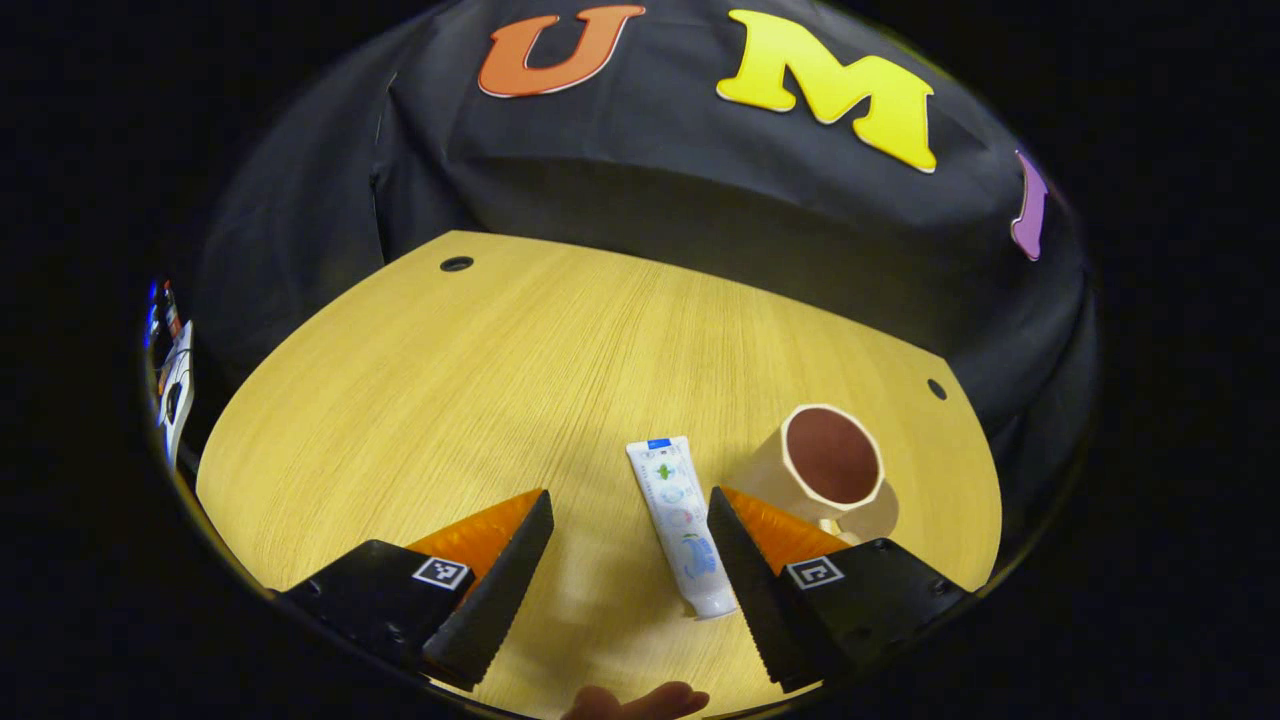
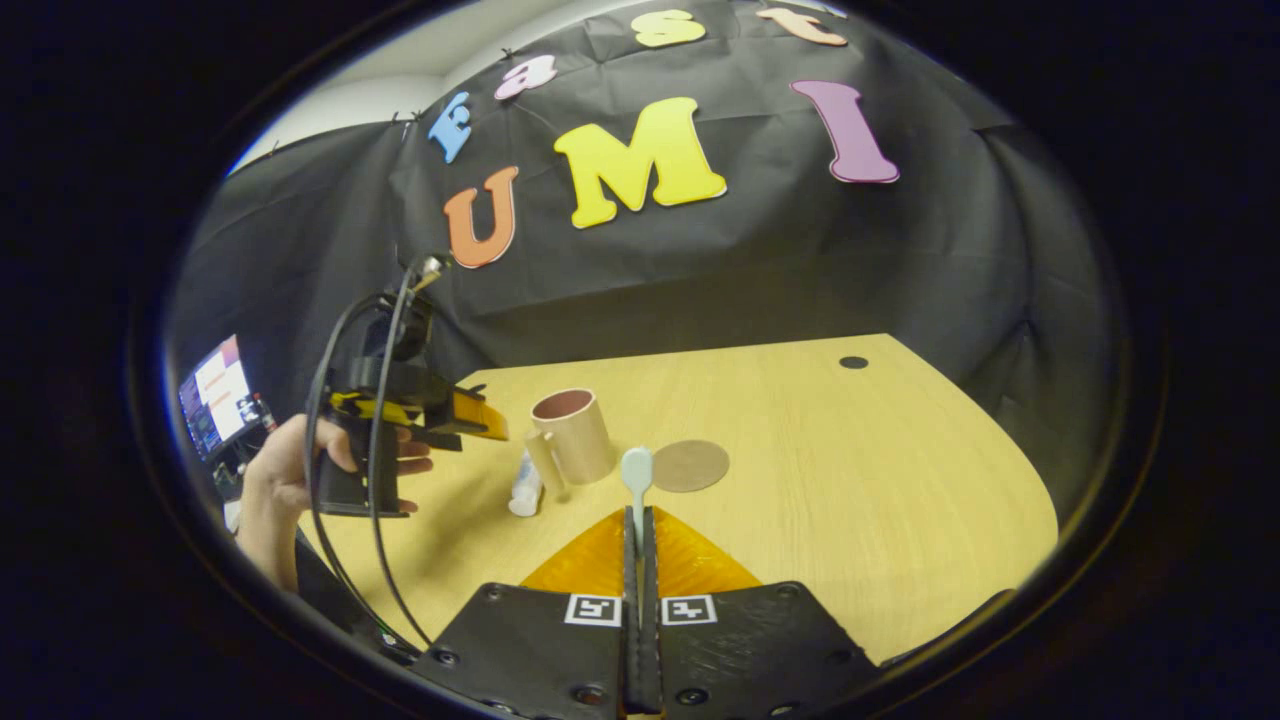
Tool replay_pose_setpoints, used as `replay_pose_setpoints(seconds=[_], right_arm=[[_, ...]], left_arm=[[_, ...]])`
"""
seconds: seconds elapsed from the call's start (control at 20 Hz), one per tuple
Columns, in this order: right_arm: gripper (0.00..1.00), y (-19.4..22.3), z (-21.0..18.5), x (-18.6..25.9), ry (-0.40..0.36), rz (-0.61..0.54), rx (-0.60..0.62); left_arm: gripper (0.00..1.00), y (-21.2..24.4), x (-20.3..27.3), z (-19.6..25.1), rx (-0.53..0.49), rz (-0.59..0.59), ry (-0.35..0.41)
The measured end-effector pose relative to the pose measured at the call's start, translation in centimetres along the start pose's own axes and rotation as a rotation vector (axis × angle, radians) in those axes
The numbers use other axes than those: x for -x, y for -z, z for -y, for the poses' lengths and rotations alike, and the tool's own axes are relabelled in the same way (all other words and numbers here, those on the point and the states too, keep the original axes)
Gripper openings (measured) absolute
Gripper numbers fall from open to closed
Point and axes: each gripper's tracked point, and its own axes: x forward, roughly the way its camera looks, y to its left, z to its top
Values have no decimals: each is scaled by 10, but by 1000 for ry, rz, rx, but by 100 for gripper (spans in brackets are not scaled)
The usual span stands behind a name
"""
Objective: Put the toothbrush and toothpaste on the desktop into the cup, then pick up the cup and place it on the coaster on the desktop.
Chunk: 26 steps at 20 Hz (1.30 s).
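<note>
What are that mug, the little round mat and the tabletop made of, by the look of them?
The mug looks like glazed ceramic: thick pale rim, smooth beige wall, darker reddish inside. The round coaster is flat, thin, matte brown, perhaps cork or leather; too small to tell. The desktop shows fine, even wood grain with a soft sheen, probably laminate or veneer rather than solid wood.

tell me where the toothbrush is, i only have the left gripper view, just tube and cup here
Observer: The toothbrush is clamped between the right gripper's shut fingers, head pointing forward.
Operator: is there a coaster anywhere
Observer: Yes, a round coaster lies flat on the desk, just beyond the cup on the side away from the left gripper.
Operator: anything on it
Observer: No, it is bare.
</note>
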Motion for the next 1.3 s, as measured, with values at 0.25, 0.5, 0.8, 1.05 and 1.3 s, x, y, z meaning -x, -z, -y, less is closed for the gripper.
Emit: replay_pose_setpoints(seconds=[0.25,0.5,0.8,1.05,1.3], right_arm=[[0,0,8,-1,9,0,-15],[0,-1,8,1,-1,-2,-31],[0,-3,14,-3,-3,2,-42],[0,-2,12,-3,-9,7,-35],[0,-1,10,-1,-8,12,-35]], left_arm=[[99,9,-27,14,-41,-76,6],[97,6,-46,6,-119,-106,-20],[77,1,-46,-3,-147,-104,-49],[43,-15,-34,-2,-96,-84,6],[37,-53,-5,10,-88,2,31]])
